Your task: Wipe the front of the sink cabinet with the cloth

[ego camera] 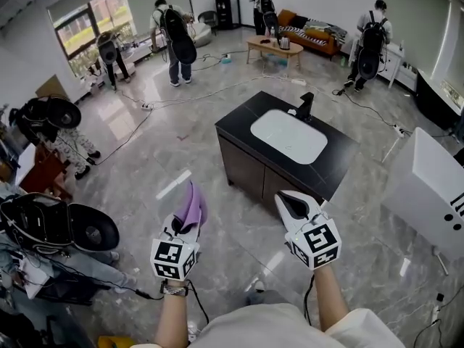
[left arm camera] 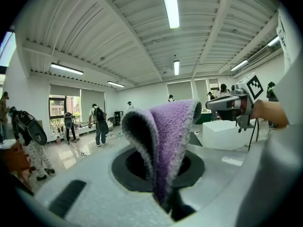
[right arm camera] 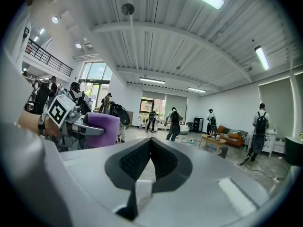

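The sink cabinet [ego camera: 250,171] stands ahead on the floor, dark brown fronts under a black top [ego camera: 341,154] with a white basin [ego camera: 288,135] and a black tap [ego camera: 306,106]. My left gripper [ego camera: 190,210] is shut on a folded purple cloth [ego camera: 192,204] and held upright, well short of the cabinet's near corner. In the left gripper view the purple cloth [left arm camera: 165,141] stands up from the closed jaws. My right gripper [ego camera: 293,204] is shut with nothing in it, just in front of the cabinet's front face. In the right gripper view the purple cloth [right arm camera: 102,128] shows at left.
A white box [ego camera: 435,191] stands right of the cabinet. Several people with backpacks stand at the back near a coffee table [ego camera: 273,47] and an orange sofa [ego camera: 313,35]. Cables cross the marble floor [ego camera: 167,133]. A person and gear [ego camera: 54,227] are at left.
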